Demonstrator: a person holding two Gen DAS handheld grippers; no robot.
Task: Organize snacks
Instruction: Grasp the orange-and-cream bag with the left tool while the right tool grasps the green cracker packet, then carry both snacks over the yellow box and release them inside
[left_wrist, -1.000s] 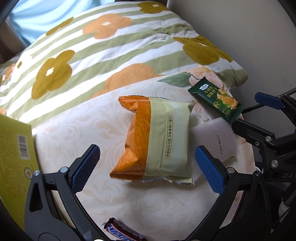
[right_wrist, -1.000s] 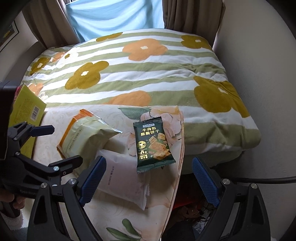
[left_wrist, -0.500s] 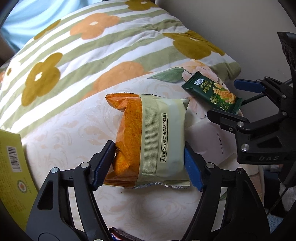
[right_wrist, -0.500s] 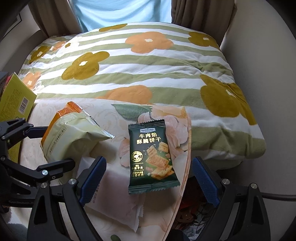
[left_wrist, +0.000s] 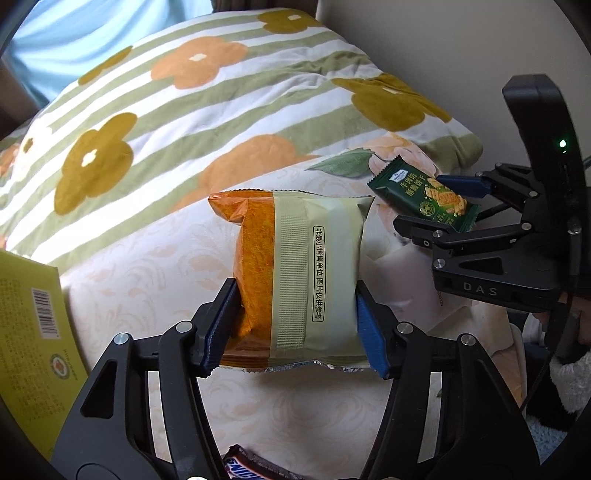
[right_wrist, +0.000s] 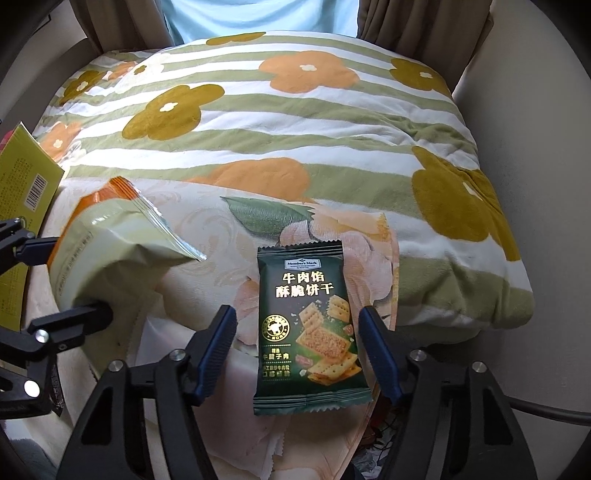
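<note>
Left wrist view first: the left tongs (left_wrist: 297, 325) are clamped on the orange and pale green snack bag (left_wrist: 299, 273), blue pads pressing its two sides near the lower end. The bag sits over the cream floral cloth (left_wrist: 147, 266), which is spread on a striped flower blanket (left_wrist: 184, 110). A yellow box (left_wrist: 26, 332) with a barcode pokes in at the left edge, and a Snickers bar (left_wrist: 251, 466) peeks out at the very bottom between the tong arms. Off to the right you can see the right tongs (left_wrist: 448, 206) from the side, around the dark green cracker packet (left_wrist: 424, 197).

Right wrist view: the right tongs (right_wrist: 297, 350) are partly open, a pad on either side of the green cracker packet (right_wrist: 308, 328). The right pad looks right at the packet edge, the left one sits clear of it, so no squeeze that I can see. The packet lies flat on the floral cloth (right_wrist: 221, 236) near its right edge. On the left, the snack bag (right_wrist: 110, 251) is held in the left tongs (right_wrist: 61, 280), and the yellow box (right_wrist: 26, 184) is just behind it. A white wrapper (right_wrist: 166, 343) lies under the left tong arm.
</note>
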